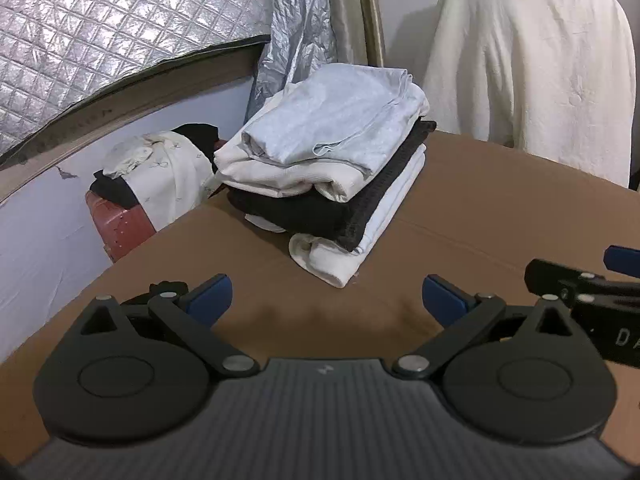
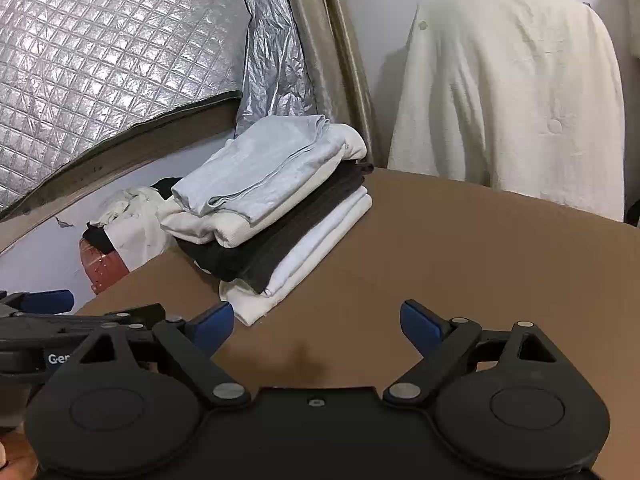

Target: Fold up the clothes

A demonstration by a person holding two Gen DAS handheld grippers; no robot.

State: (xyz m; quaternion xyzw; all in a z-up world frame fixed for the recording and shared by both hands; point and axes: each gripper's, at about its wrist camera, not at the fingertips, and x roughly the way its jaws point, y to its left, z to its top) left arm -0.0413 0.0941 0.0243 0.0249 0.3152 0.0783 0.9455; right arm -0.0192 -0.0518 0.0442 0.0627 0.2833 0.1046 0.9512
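Left wrist view shows the left claw (image 1: 327,300) spread wide above the brown surface (image 1: 500,216), with nothing between its blue pads (image 1: 210,298). Ahead of it, toward the far left edge of the surface, sits the stack of folded clothes (image 1: 328,172): a pale grey-blue piece on top, a cream one under it, a black one below that, and a white one at the bottom whose rolled end reaches closest to the claw. The right claw (image 1: 580,284) enters at the right edge of this view, level with the left one and just beside it.

Right wrist view shows the right claw (image 2: 318,322) also spread, its pads (image 2: 420,324) well apart over bare surface (image 2: 480,248) and holding nothing. The stack of folded clothes (image 2: 272,204) lies ahead and to its left, not touching either claw. The left claw (image 2: 44,304) shows at the left edge.

Beyond the surface, a cream cloth (image 1: 532,68) hangs draped against the wall on the right. A quilted silver sheet (image 1: 100,28) fills the upper left. Below it, off the surface's left edge, a heap of unfolded white and black garments (image 1: 160,168) rests on a reddish case (image 1: 120,228).
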